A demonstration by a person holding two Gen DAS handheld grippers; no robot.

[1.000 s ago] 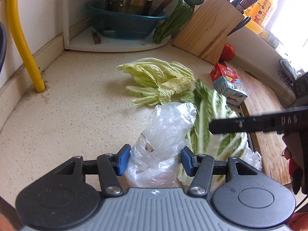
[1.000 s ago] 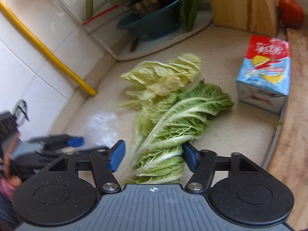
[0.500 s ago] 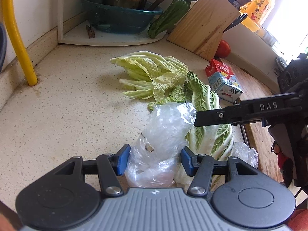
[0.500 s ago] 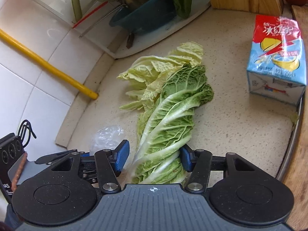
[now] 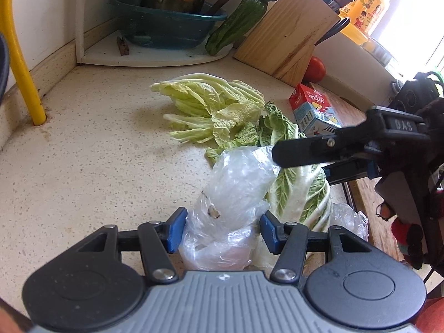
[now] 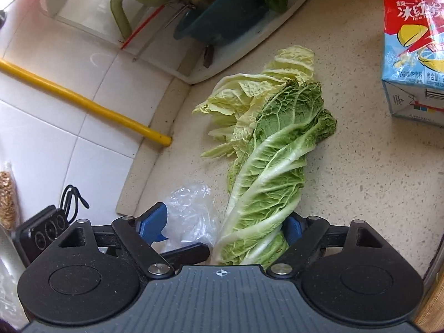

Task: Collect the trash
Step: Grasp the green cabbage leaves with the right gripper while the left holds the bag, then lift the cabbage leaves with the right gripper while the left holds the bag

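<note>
Two tools: left (image 5: 220,229) grips bag (image 5: 238,183), right (image 6: 222,229) cabbage leaf (image 6: 274,172).

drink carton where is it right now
The drink carton lies on the speckled counter at the right of both views, beside the dark green cabbage leaf and just in front of the knife block.

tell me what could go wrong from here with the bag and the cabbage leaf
1. The plastic bag is crumpled, its mouth not clearly open, so the dark green leaf may catch on its edge and slide onto the counter.
2. The right gripper has the leaf only by its stem end; the long blade could flop or tear.
3. The drink carton stands close and could get knocked.
</note>
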